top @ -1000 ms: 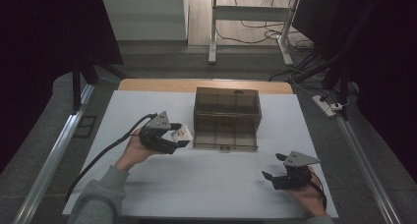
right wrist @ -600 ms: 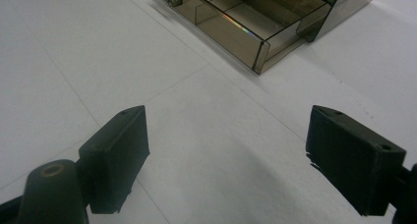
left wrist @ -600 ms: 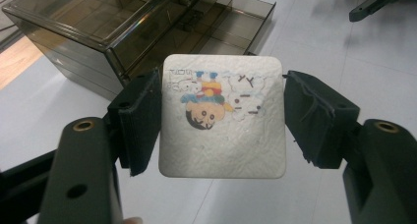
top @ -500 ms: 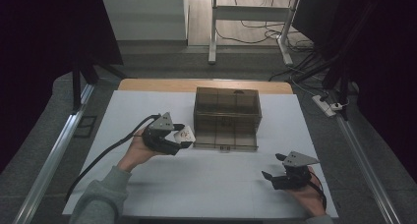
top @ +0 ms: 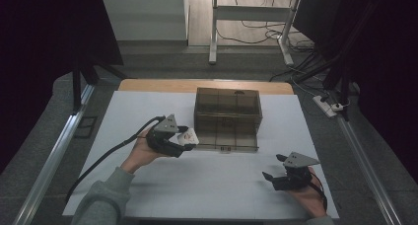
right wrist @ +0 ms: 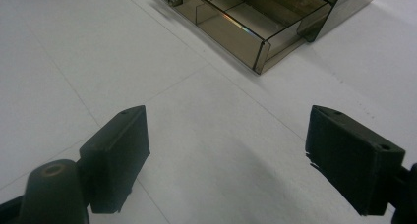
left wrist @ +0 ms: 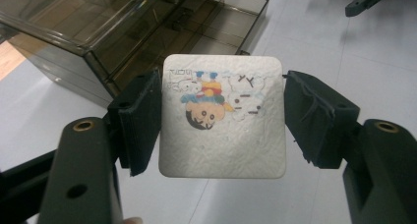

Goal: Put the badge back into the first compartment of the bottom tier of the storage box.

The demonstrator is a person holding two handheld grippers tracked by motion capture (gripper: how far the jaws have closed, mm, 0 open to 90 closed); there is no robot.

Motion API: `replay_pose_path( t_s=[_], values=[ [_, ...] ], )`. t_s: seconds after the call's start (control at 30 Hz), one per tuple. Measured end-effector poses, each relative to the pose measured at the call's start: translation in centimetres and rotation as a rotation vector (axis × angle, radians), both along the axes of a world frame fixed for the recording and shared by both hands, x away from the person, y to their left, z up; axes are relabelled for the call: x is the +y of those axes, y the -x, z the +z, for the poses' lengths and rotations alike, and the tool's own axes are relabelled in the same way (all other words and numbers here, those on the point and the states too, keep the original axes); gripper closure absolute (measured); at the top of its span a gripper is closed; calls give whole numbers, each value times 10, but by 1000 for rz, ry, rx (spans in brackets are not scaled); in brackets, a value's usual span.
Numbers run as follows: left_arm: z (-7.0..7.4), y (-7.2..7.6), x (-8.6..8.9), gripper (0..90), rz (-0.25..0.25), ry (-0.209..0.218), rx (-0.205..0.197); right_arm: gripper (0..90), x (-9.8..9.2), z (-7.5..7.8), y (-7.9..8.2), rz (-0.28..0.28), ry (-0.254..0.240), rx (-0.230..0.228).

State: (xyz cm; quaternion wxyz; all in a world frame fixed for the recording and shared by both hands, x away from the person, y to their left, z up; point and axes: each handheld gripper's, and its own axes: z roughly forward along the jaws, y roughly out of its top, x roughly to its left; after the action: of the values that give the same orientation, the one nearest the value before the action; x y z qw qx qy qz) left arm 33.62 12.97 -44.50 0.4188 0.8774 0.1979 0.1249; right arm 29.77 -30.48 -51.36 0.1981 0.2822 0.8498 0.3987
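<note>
Black gripper (top: 183,138) jaws; grey plate; grey-green sleeve (top: 101,200)

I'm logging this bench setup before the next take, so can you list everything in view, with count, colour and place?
Organizer box: one, smoky transparent brown, at the middle of the table's far half; its bottom drawer is pulled out toward the person.
Square card: one, white with a colourful cartoon drawing, held between the left gripper's jaws, just left of the open drawer.
Table cover: one, white, spread over the table.
Table edge: one, wooden, showing at the far side.
Power strip: one, white, on the floor to the right.
Left gripper: one, black, shut on the card.
Right gripper: one, black, jaws open, near the table's front right.
</note>
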Motion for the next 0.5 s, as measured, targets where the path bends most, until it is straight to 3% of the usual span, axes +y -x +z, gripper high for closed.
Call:
replay_pose_path(
  t_s=[0.5],
  values=[
    [-3, -1, -11, 330, -23, -18, 4, 163, 0, 0, 0, -2, 9, -1]
  ],
)
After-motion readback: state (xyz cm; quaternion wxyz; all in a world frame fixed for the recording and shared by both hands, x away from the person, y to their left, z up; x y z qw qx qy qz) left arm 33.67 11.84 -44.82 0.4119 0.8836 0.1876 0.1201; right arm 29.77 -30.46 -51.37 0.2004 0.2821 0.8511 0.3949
